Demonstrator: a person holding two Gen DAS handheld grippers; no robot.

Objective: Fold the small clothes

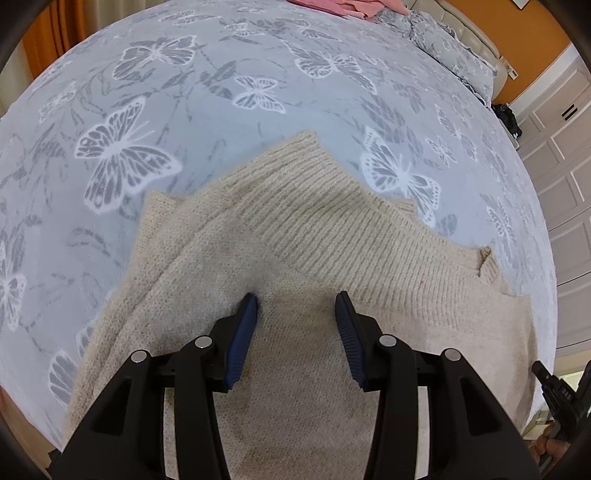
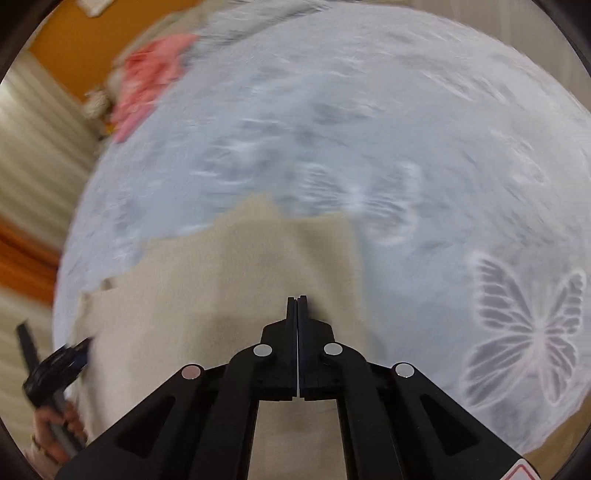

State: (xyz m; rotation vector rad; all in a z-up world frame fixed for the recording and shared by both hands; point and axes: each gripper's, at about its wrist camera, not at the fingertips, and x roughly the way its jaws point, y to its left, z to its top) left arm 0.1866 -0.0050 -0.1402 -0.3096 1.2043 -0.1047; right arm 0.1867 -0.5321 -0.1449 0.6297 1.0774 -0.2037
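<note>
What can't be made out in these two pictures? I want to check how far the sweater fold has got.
- Sweater: its near part is covered by the left gripper and cut off by the bottom edge of the left wrist view.
- Right wrist view: motion blur smears the sweater's knit and edges and the bedspread.
- Right gripper: shut, but whether it pinches fabric cannot be told.
- Pink cloth: cut off by the top edge, blurred in the other view.
</note>
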